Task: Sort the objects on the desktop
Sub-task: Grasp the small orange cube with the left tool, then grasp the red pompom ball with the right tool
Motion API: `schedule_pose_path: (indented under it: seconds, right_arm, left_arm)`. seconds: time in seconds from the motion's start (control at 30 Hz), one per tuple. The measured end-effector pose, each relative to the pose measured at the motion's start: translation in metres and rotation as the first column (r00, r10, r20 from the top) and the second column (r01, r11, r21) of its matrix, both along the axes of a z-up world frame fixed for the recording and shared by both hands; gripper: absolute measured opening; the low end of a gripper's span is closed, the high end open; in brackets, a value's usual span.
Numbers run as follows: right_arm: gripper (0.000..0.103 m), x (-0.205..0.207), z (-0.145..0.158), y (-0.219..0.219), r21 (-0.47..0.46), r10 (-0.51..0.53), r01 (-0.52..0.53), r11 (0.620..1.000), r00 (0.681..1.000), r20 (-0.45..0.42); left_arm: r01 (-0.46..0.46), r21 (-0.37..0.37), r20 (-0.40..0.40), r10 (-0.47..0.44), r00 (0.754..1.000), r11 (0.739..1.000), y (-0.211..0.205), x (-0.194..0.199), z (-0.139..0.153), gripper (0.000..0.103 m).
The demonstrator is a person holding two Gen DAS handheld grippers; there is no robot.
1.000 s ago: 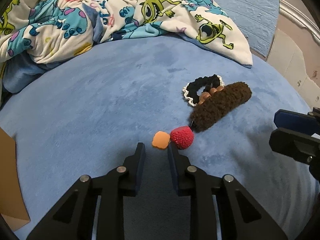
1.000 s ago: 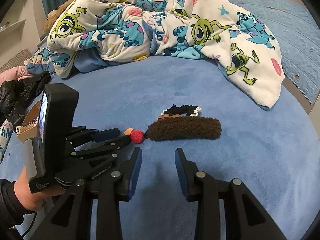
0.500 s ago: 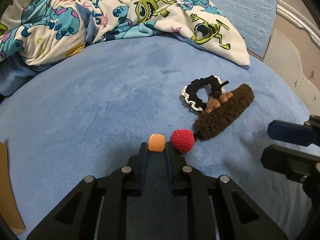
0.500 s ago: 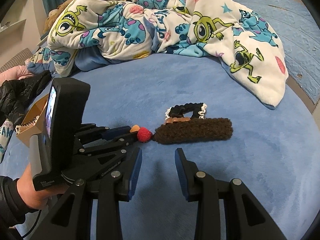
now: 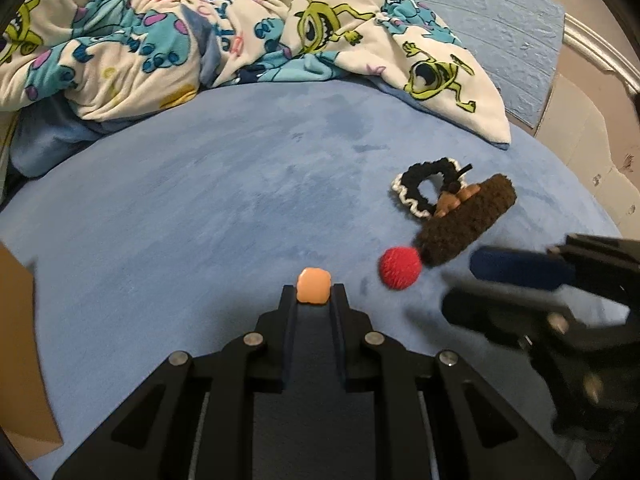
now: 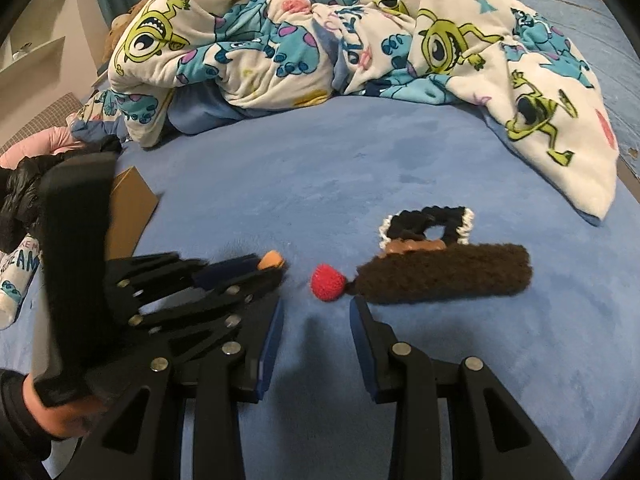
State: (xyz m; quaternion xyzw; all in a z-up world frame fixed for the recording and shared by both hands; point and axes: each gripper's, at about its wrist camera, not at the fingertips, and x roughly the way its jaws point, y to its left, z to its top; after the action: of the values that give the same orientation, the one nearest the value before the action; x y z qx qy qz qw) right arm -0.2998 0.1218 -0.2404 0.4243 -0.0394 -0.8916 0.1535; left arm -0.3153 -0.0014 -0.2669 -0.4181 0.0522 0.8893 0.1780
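Observation:
My left gripper (image 5: 313,297) is shut on a small orange piece (image 5: 313,283), pinched at the fingertips just above the blue bedcover. In the right wrist view the same orange piece (image 6: 271,260) shows at the tip of the left gripper (image 6: 276,268). A red knobbly ball (image 5: 400,268) lies to its right, touching the end of a brown fuzzy roll (image 5: 468,220). A black scrunchie with white trim (image 5: 424,192) and a brown beaded piece (image 5: 452,199) lie behind the roll. My right gripper (image 6: 316,308) is open, its fingertips just short of the red ball (image 6: 329,282).
A rumpled cartoon-print blanket (image 6: 340,32) fills the back of the blue bedcover (image 5: 200,208). A cardboard box (image 6: 128,216) sits at the left, with dark clothing (image 6: 20,184) beyond it. A person's hand (image 6: 52,420) holds the left gripper.
The left gripper's jaws closed on the orange piece and drew it left, away from the red ball. The right gripper came forward and down toward the red ball.

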Motion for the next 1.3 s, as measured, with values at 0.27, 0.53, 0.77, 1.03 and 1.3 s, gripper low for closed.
schedule_pose_path:
  seconds: [0.27, 0.53, 0.77, 1.03, 1.3]
  right_arm:
    - [0.035, -0.019, -0.005, -0.011, 0.028, -0.024, 0.023, 0.999, 1.000, 0.021]
    - [0.034, -0.029, -0.013, -0.018, 0.086, -0.040, 0.037, 0.996, 0.998, 0.038]
    - [0.023, -0.035, -0.020, -0.022, 0.124, -0.050, 0.043, 0.991, 0.997, 0.051]
    - [0.023, -0.032, -0.013, -0.025, 0.119, -0.053, 0.047, 0.992, 0.998, 0.046]
    - [0.023, -0.024, 0.015, -0.039, 0.112, -0.034, 0.033, 0.993, 0.999, 0.007]
  left_arm:
    - [-0.058, 0.005, 0.007, 0.058, 0.998, 0.998, -0.016, 0.012, 0.002, 0.017]
    - [-0.078, 0.008, 0.005, 0.078, 0.997, 0.997, -0.020, 0.015, 0.004, 0.017]
    - [-0.097, 0.014, 0.005, 0.097, 0.995, 0.995, -0.027, 0.015, 0.006, 0.017]
    - [-0.115, 0.020, 0.003, 0.115, 0.993, 0.993, -0.033, 0.020, 0.011, 0.017]
    - [-0.142, 0.028, -0.019, 0.143, 0.990, 0.989, -0.046, 0.029, 0.031, 0.017]
